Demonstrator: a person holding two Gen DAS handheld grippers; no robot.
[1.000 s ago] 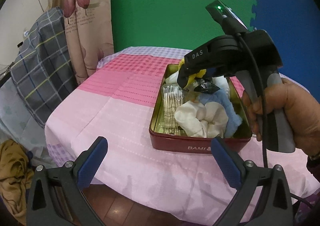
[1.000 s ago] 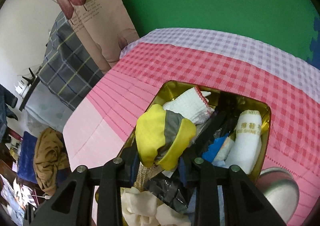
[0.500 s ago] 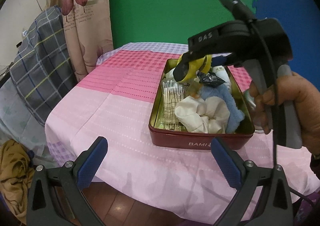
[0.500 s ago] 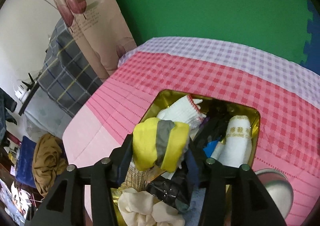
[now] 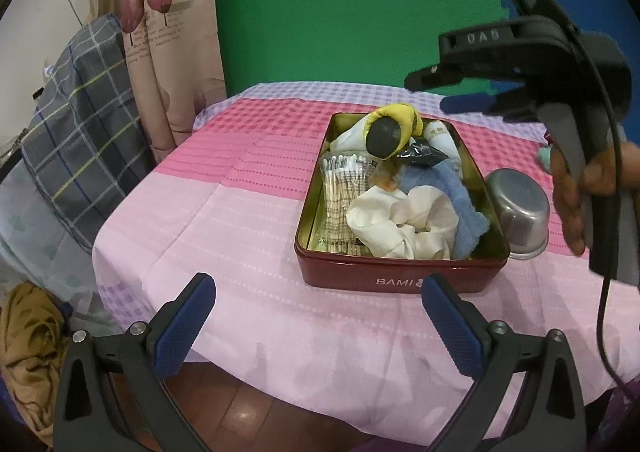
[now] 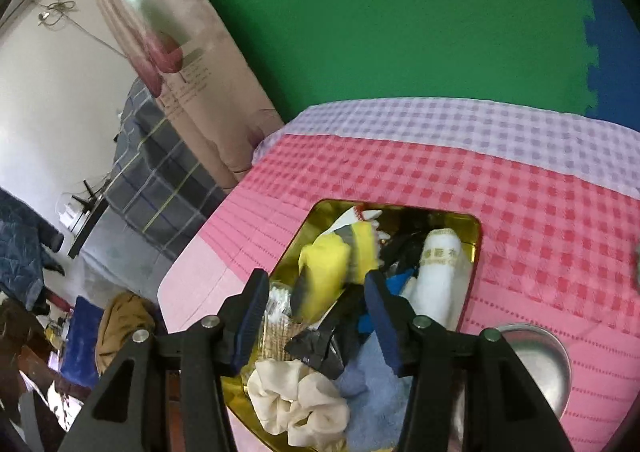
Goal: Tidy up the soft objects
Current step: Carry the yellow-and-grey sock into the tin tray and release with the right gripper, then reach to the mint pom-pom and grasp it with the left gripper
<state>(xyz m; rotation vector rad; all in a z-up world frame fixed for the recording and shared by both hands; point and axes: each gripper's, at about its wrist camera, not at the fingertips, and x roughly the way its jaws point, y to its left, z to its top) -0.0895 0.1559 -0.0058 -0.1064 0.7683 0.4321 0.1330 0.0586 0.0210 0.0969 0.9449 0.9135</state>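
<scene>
A red tin [image 5: 400, 280] with a gold inside sits on the pink cloth. It holds a rolled yellow-and-grey sock [image 5: 390, 128] at its far end, a cream scrunchie [image 5: 404, 224], a blue towel [image 5: 460, 204], a white roll [image 6: 440, 272] and a pack of cotton swabs [image 5: 344, 196]. My right gripper [image 6: 316, 280] hovers above the sock [image 6: 332, 268] with its jaws apart and not touching it. In the left wrist view it [image 5: 430, 94] hangs over the tin's far right corner, held by a hand. My left gripper [image 5: 318, 284] stands wide open, before the tin's near wall, with nothing between its fingers.
A steel bowl [image 5: 516, 208] stands right of the tin, against its wall. Black crumpled plastic [image 6: 320, 344] lies mid-tin. A checked grey cloth [image 5: 80, 124] and a curtain [image 5: 160, 32] are left of the table. The table's near edge drops to a wooden floor [image 5: 240, 408].
My right gripper opened and let go of the yellow sock, then rose and drew back to the right. The sock now rests in the tin's far end. The left gripper stayed put.
</scene>
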